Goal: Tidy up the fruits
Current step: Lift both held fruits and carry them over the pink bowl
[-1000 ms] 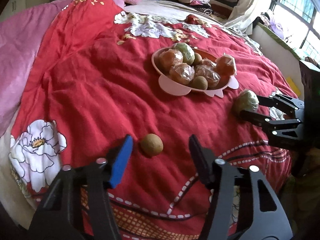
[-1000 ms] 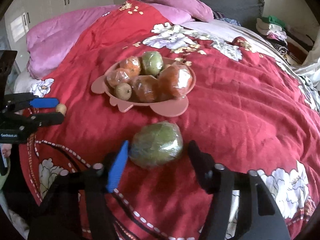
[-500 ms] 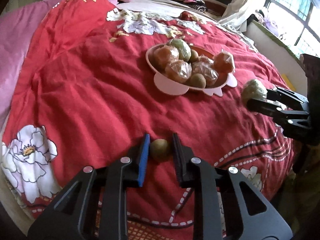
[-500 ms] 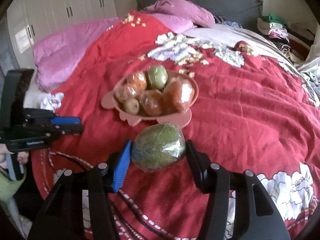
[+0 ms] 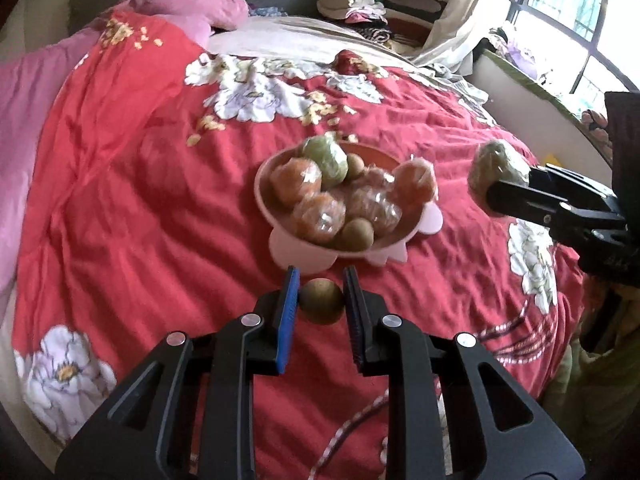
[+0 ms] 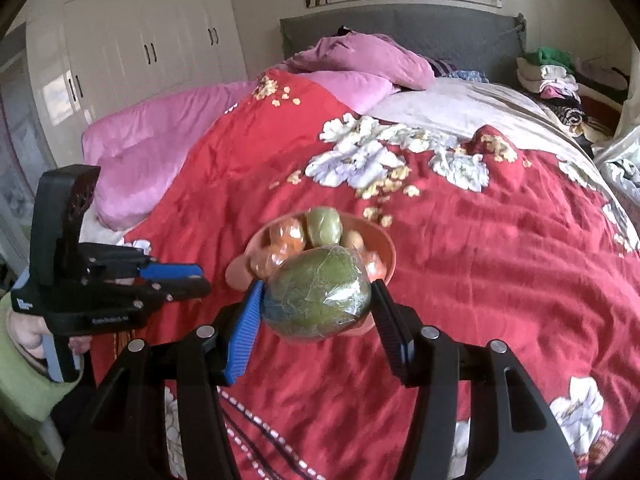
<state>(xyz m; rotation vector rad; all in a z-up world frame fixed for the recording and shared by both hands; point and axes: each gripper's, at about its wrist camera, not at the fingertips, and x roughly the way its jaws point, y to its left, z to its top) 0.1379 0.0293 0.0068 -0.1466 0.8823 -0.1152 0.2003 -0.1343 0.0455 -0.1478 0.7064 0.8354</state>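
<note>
My left gripper [image 5: 321, 296] is shut on a small brown round fruit [image 5: 322, 301] and holds it above the red quilt, just in front of the pink bowl [image 5: 298, 250]. The bowl holds several plastic-wrapped orange and green fruits and small brown ones. My right gripper [image 6: 318, 300] is shut on a large green fruit wrapped in plastic [image 6: 317, 295], lifted in front of the bowl [image 6: 387, 256]. The right gripper with the green fruit [image 5: 496, 172] shows at the right of the left wrist view. The left gripper [image 6: 188, 278] shows at the left of the right wrist view.
The bowl stands on a bed covered by a red flowered quilt [image 5: 132, 200]. Pink pillows [image 6: 360, 60] and a grey headboard [image 6: 440, 32] lie at the far end. Folded clothes [image 5: 356, 4] are stacked beyond. A window [image 5: 568, 32] is at right, white wardrobes [image 6: 140, 40] at left.
Both grippers have lifted their fruits off the quilt and moved toward the bowl. The left gripper closed on the brown fruit, the right on the green fruit.
</note>
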